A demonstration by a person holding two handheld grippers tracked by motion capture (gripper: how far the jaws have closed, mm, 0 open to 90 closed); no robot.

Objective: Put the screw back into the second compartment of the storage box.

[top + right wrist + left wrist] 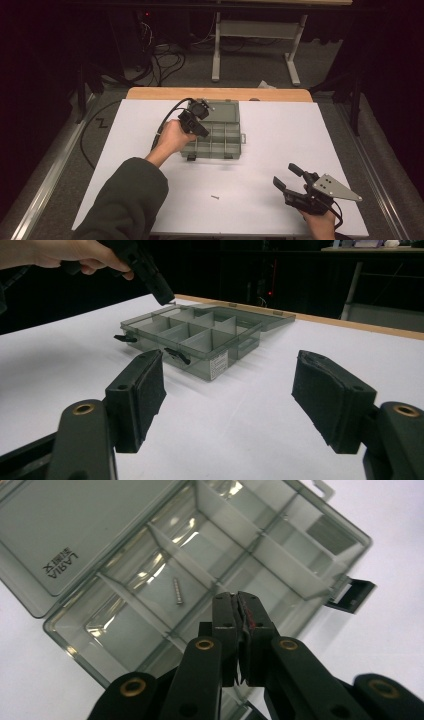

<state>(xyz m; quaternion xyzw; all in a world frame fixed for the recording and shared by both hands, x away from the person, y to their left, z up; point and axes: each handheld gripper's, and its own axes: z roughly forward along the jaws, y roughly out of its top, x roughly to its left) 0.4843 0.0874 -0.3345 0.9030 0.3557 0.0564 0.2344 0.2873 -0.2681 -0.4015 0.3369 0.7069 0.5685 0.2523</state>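
Nearest the high camera, a dark sleeve [127,200] reaches up the white worktop [280,135], carrying the left hand-held gripper [196,120] over the near-left corner of the open compartment box [220,135]; the right hand-held gripper [287,176] waits well apart at the near right, jaws spread wide, and a loose screw [215,197] lies on bare worktop between the two arms, with open room all round it. Seen along the left hand-held gripper [239,600], the jaws are pressed together with nothing between them, poised above the dividers; another screw [177,591] already rests in one compartment, likely just dropped there. From the right hand-held gripper [227,390], the box [200,337] stands ahead with its lid laid back flat and latches hanging outward, leaving a clear approach over the front wall.
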